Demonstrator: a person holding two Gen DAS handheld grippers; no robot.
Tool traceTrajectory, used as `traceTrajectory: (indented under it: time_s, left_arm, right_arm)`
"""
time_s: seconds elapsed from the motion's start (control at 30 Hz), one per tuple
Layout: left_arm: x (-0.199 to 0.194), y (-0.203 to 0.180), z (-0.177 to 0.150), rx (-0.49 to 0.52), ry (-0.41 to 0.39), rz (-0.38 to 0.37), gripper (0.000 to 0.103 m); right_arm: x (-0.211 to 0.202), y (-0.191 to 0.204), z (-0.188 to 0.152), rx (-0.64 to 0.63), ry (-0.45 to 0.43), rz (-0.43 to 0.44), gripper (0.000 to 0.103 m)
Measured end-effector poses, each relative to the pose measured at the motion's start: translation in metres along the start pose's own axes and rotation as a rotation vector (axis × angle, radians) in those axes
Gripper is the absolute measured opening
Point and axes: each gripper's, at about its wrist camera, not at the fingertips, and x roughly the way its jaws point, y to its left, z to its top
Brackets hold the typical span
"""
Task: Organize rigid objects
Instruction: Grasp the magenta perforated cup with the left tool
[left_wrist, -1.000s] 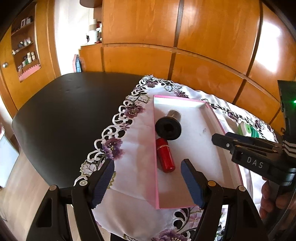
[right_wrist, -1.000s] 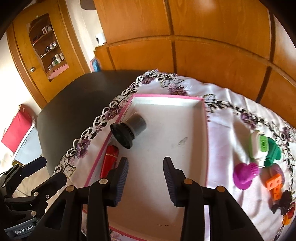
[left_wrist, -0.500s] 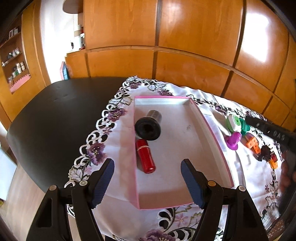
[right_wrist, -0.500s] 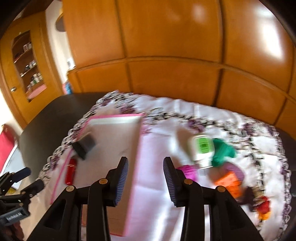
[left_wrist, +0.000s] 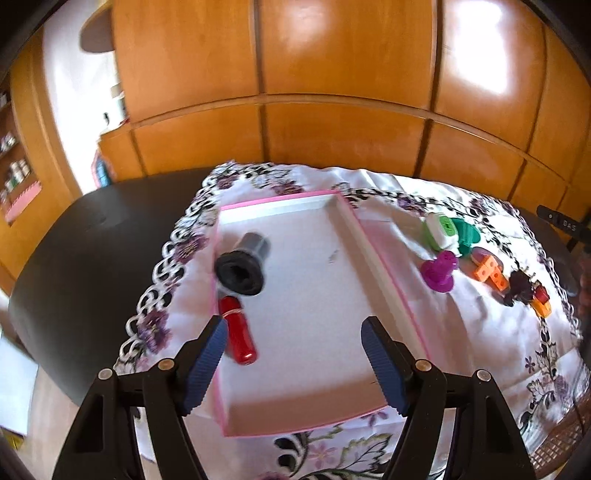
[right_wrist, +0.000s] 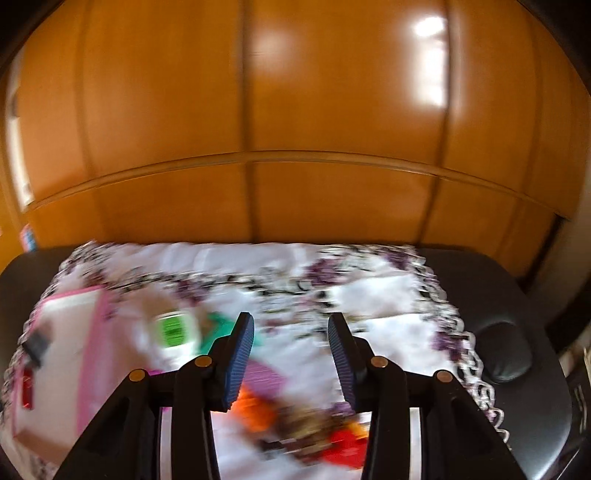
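Blue ribbed pads line both grippers. The right gripper (right_wrist: 291, 354) has nothing between its pads and its jaws are opening. It hangs over the loose pile of small toys on the tablecloth (right_wrist: 388, 302), well to the right of the pink tray (right_wrist: 98, 332). Its view is blurred, so exact contact cannot be told. Directly under and ahead of its pads lie an orange block (right_wrist: 258, 406) and a red piece (right_wrist: 343, 448). The green-and-white case (right_wrist: 173, 330) lies nearer the pink tray, to the left of the pads.

The left gripper (left_wrist: 295, 363) is released and empty, held above the near end of the pink tray (left_wrist: 384, 273).

Judgement: the right gripper is the nearer one to the unsorted pile, so the next pick falls to it. The orange block (left_wrist: 489, 271) lies with its long axis running away from the pink tray; the pads should close across that axis.

Inside the pink tray, against its left wall, lie a red cylinder (left_wrist: 238, 334) and a black-and-grey funnel-shaped piece (left_wrist: 243, 267), both on their sides. Just right of the pink tray rests a magenta mushroom-shaped toy (left_wrist: 439, 271), with a teal piece (left_wrist: 467, 232) beyond it.
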Motion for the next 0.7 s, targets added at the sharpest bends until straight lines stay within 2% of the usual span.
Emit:
traceTrajectory:
  time_s: [0.1, 0.2, 0.43, 0.7]
  left_arm:
    - [0.005, -0.017, 0.006, 0.035, 0.008, -0.027, 0.075]
    - [0.014, -0.035, 0.012, 0.059, 0.026, -0.068, 0.075]
    - [0.036, -0.081, 0.031, 0.119, 0.068, -0.176, 0.075]
    - [0.077, -0.139, 0.045, 0.226, 0.121, -0.23, 0.075]
  right_arm:
    - [0.014, -0.028, -0.008, 0.102, 0.046, -0.041, 0.042]
    - [0.02, -0.043, -0.005, 0.18, 0.062, -0.02, 0.042]
    - [0.024, -0.048, -0.009, 0.215, 0.107, 0.032, 0.042]
    - [0.023, -0.045, -0.008, 0.229, 0.108, 0.072, 0.043]
